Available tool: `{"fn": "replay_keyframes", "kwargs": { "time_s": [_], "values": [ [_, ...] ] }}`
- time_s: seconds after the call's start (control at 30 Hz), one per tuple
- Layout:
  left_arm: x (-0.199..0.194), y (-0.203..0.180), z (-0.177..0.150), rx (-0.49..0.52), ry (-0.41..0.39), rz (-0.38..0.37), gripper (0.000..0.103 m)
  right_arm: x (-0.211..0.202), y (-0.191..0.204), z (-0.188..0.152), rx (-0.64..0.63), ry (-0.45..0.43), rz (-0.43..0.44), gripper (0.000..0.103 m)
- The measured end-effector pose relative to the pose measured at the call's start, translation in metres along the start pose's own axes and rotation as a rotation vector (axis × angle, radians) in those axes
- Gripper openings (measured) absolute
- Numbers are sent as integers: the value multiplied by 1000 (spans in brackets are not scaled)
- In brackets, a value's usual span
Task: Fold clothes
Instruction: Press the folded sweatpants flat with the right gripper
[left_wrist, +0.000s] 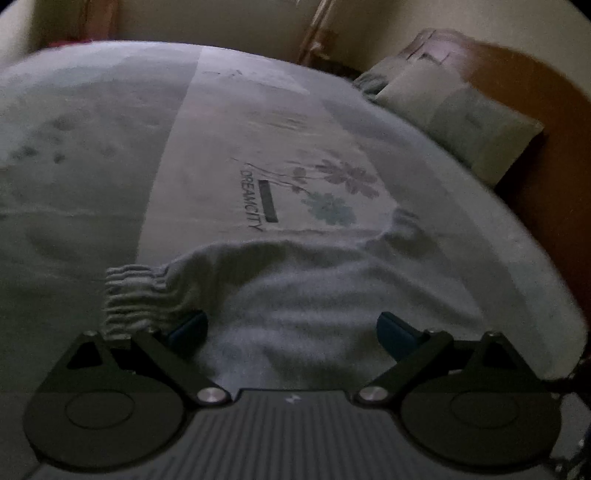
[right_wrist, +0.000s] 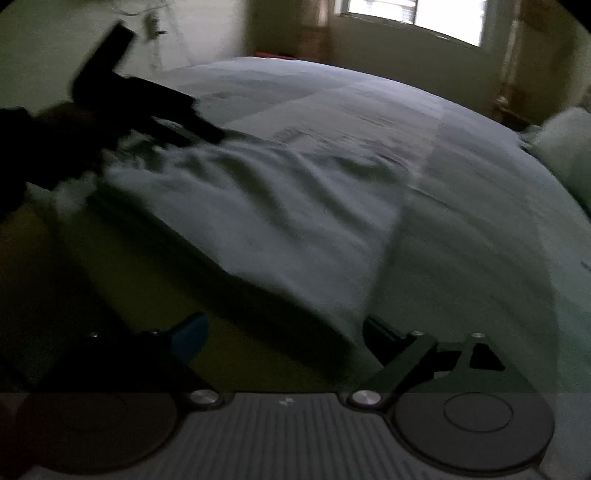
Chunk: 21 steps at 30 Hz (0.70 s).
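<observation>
Item: grey garment, soft knit with a ribbed elastic cuff at one end, likely a sweatshirt or joggers; which, the dim and blurred views do not settle. Location: spread rumpled on the bed, near its front edge, partly over the bedsheet's printed centre panel; a pillow sits at the far right corner by the wooden headboard. Left gripper: fingers apart, nothing between them, poised over the cloth just beside the cuff. Right gripper: fingers spread wide and empty, at the garment's near hem by the bed's edge. Risks, as judged: closing on wrinkled fabric may catch two layers or the bedsheet beneath, dragging it along; a grasp at the bunched cuff may slip; uneven holds would skew the fold; cloth near the edge could slide off the bed.
</observation>
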<state>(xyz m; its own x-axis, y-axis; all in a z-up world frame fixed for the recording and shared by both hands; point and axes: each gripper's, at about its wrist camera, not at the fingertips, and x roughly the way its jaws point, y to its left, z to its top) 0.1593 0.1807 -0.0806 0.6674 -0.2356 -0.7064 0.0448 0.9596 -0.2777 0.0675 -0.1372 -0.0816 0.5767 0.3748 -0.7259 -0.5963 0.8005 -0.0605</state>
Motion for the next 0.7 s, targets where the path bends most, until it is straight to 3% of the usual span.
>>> {"fn": "replay_keyframes", "kwargs": {
  "time_s": [0.17,0.27,0.43,0.7],
  "values": [
    [-31,-43,-12,101,23,-6,99,-3,6,-6,-67,-15,-127,98],
    [-42,-67,-27,167,30,-9,99,-1,27,-6,-245,-60,-229,103],
    [-57,-98,-59,269,38,76,99,14,54,-17,-558,-126,-411,103],
    [-78,-94,-92,171,30,66,99,41,57,-27,-730,-135,-511,103]
  ]
}}
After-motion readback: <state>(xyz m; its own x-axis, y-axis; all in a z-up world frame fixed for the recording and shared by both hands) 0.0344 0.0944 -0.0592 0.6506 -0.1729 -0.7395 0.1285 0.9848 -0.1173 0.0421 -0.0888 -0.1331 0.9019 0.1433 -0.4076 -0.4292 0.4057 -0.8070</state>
